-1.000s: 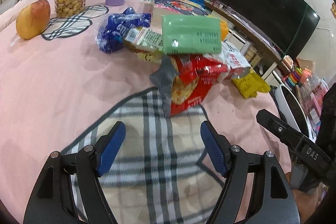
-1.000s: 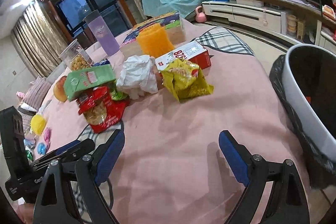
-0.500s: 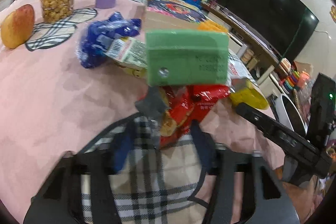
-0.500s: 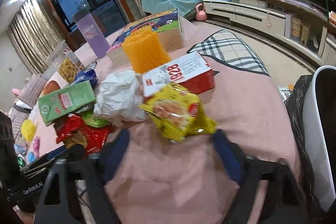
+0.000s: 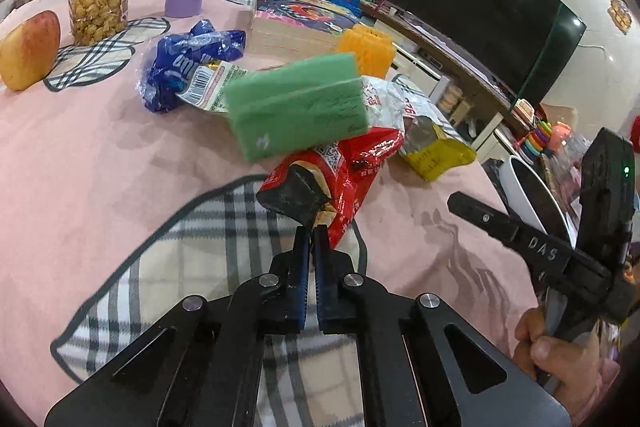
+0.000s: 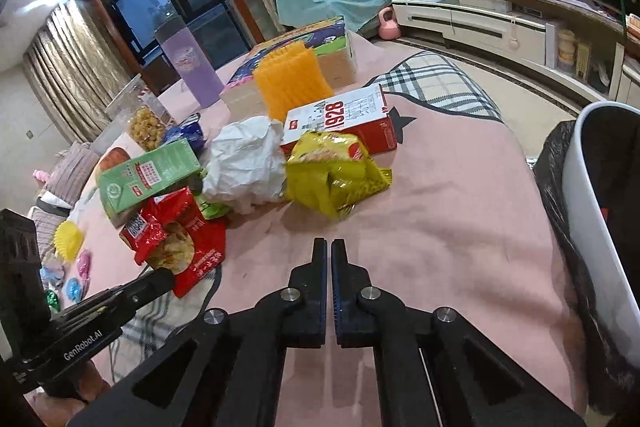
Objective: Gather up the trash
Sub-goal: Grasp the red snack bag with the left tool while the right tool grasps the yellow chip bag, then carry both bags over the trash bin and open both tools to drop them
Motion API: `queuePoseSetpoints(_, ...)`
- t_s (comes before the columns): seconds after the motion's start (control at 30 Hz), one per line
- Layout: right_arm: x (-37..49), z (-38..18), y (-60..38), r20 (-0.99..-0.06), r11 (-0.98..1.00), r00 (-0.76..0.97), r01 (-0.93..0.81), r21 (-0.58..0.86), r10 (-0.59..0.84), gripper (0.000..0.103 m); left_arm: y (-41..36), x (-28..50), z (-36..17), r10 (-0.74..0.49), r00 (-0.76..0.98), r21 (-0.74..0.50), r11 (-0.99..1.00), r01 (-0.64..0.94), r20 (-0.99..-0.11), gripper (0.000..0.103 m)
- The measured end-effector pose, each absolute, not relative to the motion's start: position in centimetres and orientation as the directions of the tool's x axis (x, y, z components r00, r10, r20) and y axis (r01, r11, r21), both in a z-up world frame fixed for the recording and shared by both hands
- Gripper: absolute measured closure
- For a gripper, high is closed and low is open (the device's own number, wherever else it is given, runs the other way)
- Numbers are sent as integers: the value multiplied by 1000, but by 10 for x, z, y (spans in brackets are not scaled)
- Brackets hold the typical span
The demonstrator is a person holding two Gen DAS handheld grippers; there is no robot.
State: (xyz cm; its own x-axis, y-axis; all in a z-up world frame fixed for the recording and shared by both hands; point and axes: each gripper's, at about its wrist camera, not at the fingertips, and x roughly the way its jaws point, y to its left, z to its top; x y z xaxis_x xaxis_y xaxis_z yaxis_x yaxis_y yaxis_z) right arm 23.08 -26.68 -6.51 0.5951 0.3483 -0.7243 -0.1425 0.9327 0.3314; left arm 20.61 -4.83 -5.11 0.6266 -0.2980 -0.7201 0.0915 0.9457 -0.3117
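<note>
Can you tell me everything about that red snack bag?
The red snack bag is a shiny, crinkled foil packet with white writing and a square code on it. One end is torn open and dark inside. In the right wrist view a picture of pale snacks shows on its front. It lies on the pink tablecloth, partly on a plaid patch. The green carton leans on it, and the left gripper is pinching its near edge.

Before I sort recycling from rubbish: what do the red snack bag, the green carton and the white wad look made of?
Red snack bag: glossy plastic film, likely foil-lined, given shiny creases and grey inside. Green carton: matte printed paperboard with sharp folded edges. White wad: crumpled paper or tissue, dull with soft wrinkles; which one is unclear.
</note>
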Motion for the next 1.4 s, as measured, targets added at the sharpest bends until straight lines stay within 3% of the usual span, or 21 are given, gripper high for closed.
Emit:
queuePoseSetpoints(0.07, 229, -63, -272, -714, 923, 599, -127, 362, 363, 87, -48, 204, -51, -296, 629, -312, 946, 89, -719, 101)
queuePoseSetpoints(0.13, 231, -59, -274, -702, 924, 619, -113, 365, 352, 49, -46, 202, -48, -294, 637, -309, 947, 91, -713, 101)
queuePoseSetpoints(0.2, 235, -54, -274, -685, 928, 645, -107, 357, 338, 32, -44, 199, -46, -296, 641, -310, 946, 94, -708, 101)
queuePoseSetpoints(0.4, 263, -58, -260, -695, 938, 645, -109, 329, 319, 32, -42, 195, -44, -309, 642, -320, 942, 105, -701, 101)
queuePoseSetpoints(0.47, 273, -64, -256, -705, 946, 643, -107, 306, 300, 37, -43, 192, -45, -311, 640, -318, 942, 109, -703, 101)
queuePoseSetpoints(0.53, 279, -70, -254, -719, 948, 627, -109, 299, 299, 67, -43, 190, -46, -316, 636, -322, 940, 111, -704, 102)
queuePoseSetpoints(1.07, 213, -40, -286, -657, 928, 676, -116, 353, 334, 69, -77, 175, -22, -402, 643, -353, 911, 213, -652, 102)
queuePoseSetpoints(1.4, 173, -29, -327, -651, 932, 704, -47, 358, 286, 69, -119, 172, -14, -467, 610, -356, 884, 303, -641, 102)
